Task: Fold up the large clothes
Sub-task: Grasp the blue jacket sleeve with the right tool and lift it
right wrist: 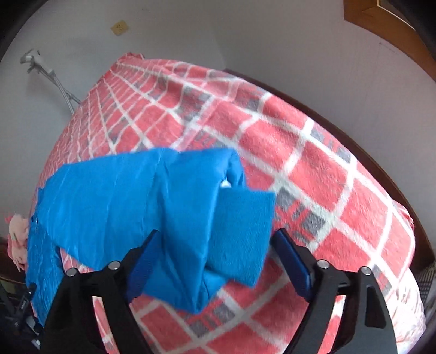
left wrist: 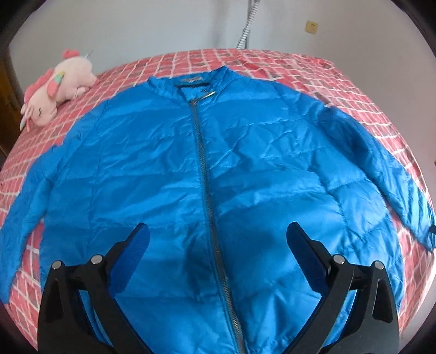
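Your jacket (left wrist: 169, 168) lies spread flat on the bed (left wrist: 299, 68), collar (left wrist: 190, 79) toward the far wall (left wrist: 136, 24), zipper (left wrist: 203, 163) running down its middle toward you. A plush toy (left wrist: 54, 89) rests on the bed beyond the jacket's left shoulder. In your right wrist view, the sleeve's cuff (right wrist: 239, 234) lies on the bedcover between your right gripper (right wrist: 218, 237)'s fingers (right wrist: 288, 250).
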{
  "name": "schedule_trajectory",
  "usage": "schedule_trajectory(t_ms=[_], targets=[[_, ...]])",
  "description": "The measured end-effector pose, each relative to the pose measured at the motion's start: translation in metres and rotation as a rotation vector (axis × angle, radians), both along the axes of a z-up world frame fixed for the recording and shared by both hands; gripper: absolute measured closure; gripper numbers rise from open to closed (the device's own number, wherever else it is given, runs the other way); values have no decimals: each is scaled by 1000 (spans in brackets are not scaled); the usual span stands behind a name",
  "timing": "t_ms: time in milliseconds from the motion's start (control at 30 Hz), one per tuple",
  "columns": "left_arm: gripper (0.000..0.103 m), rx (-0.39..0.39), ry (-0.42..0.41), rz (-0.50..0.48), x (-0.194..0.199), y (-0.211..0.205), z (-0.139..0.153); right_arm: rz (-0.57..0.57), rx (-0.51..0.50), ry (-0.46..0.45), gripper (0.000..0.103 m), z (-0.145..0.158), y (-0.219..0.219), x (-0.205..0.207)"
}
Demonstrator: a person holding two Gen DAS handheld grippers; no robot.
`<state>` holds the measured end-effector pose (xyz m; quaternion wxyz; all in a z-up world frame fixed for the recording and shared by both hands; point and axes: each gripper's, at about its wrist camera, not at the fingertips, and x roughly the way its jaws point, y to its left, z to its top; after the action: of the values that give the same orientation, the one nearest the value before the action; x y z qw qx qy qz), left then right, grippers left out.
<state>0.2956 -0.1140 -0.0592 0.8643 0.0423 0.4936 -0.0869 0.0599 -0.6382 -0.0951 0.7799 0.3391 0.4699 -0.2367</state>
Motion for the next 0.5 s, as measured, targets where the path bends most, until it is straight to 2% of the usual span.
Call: schedule_trajectory(t_ms=[133, 200, 367, 500], targets=[[17, -2, 10, 30, 9, 10, -5, 13, 61, -64, 66, 3, 4, 3], [21, -15, 21, 31, 11, 13, -5, 13, 71, -101, 73, 12, 7, 7], [22, -41, 16, 42, 10, 23, 6, 95, 41, -246, 75, 61, 37, 32], [22, -40, 4, 41, 12, 29, 19, 260, -2, -300, 75, 99, 96, 84]])
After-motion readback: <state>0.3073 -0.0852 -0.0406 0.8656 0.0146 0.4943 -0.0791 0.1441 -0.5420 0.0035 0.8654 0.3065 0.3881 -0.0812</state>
